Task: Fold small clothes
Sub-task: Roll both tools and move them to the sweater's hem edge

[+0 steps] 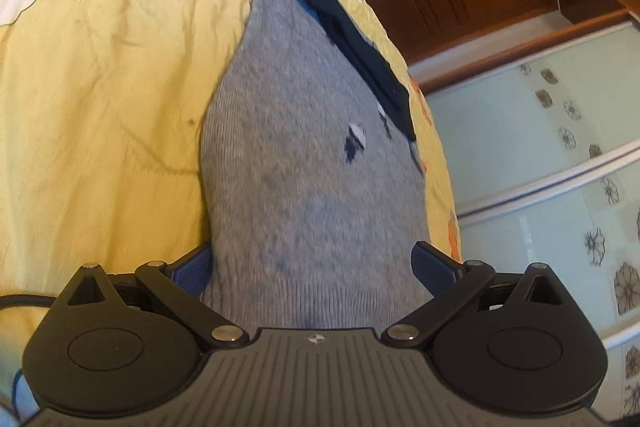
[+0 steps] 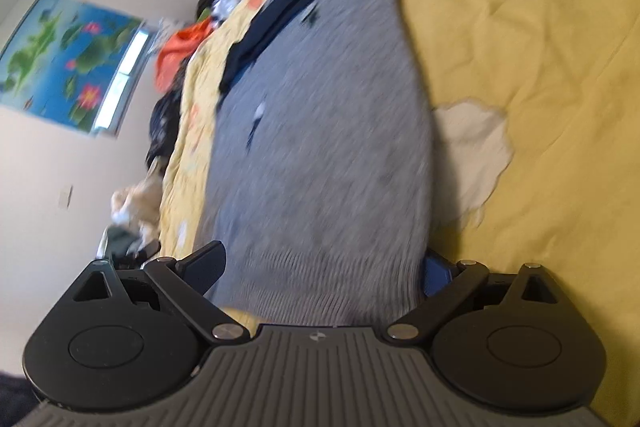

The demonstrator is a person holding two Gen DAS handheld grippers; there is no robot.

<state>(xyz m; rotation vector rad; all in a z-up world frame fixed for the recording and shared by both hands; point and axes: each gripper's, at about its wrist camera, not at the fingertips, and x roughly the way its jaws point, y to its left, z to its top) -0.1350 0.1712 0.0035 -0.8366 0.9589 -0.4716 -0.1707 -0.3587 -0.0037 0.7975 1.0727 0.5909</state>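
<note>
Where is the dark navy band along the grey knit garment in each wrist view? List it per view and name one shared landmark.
Left wrist: the navy band runs down the grey garment's right edge, upper centre.
Right wrist: the navy band runs down the garment's left edge, upper centre.
Shared landmark: the yellow bedspread under the garment.

The bed (image 1: pixel 100 87) wears a creased yellow sheet with white and orange flower patches. A grey knit garment (image 1: pixel 304 167) lies on it mid-frame, a dark navy piece (image 1: pixel 352 43) along its far edge.
</note>
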